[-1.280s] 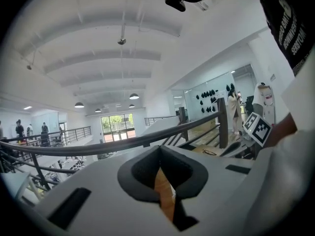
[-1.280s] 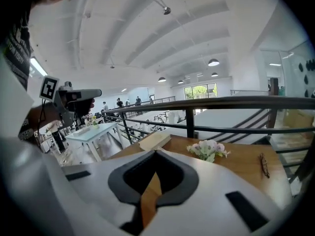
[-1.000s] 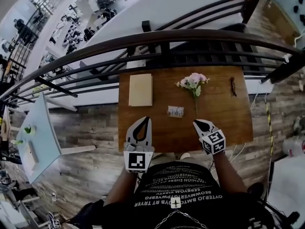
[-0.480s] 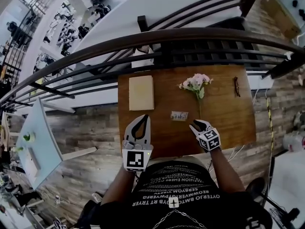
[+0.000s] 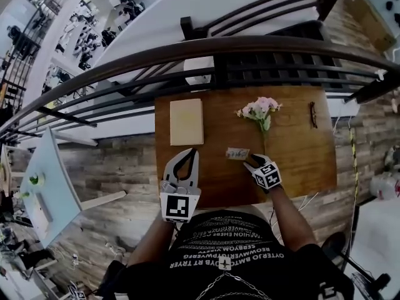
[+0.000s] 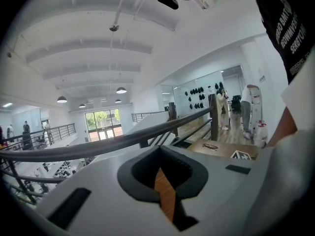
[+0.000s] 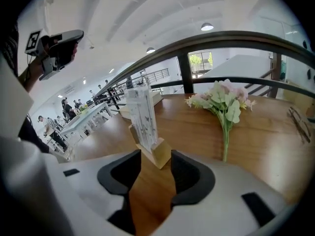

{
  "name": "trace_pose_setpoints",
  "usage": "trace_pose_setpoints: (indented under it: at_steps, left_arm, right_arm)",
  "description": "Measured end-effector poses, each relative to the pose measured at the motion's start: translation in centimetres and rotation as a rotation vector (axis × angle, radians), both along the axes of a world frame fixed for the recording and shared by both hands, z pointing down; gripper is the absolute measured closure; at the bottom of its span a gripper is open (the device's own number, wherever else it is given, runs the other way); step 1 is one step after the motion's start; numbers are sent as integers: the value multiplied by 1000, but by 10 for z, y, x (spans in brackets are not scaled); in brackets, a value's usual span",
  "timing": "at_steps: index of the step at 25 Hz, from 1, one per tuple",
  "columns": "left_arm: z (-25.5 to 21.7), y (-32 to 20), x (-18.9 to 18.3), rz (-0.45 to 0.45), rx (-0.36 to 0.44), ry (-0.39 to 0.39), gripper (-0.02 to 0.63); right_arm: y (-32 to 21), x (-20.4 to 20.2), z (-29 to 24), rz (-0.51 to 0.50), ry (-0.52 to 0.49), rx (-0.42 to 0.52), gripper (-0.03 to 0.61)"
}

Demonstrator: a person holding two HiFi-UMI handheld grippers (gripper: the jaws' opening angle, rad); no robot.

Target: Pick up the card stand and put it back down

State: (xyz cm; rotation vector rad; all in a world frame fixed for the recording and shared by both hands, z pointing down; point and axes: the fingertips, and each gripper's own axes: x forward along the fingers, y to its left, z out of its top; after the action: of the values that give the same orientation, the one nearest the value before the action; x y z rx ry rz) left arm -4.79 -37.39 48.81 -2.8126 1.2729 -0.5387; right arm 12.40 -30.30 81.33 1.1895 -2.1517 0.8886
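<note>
Head view, right hand-held gripper [image 5: 251, 161] opening, card stand [image 5: 237, 153] just ahead

The wooden-based card stand [image 7: 146, 130] sits upright on the table [image 7: 275, 132].

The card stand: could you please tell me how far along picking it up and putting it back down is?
Nothing looks done yet: the card stand sits upright on the table, ungripped. In hand: the right gripper, tongs opening, is right at its wooden base. To do: grasp, lift, set down again.
</note>
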Motion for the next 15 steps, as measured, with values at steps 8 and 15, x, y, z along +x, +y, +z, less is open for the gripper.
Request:
trace_pose_setpoints:
  at_steps: [8,15]
  left_arm:
    - [9,4,-10,-2,-25,-23,591]
    - [16,13,-16,-16,-40,-49,591]
  right_arm:
    - [-16,-5,21,20,-42,7,371]
    - [-24,-9,25,13,-50,47,382]
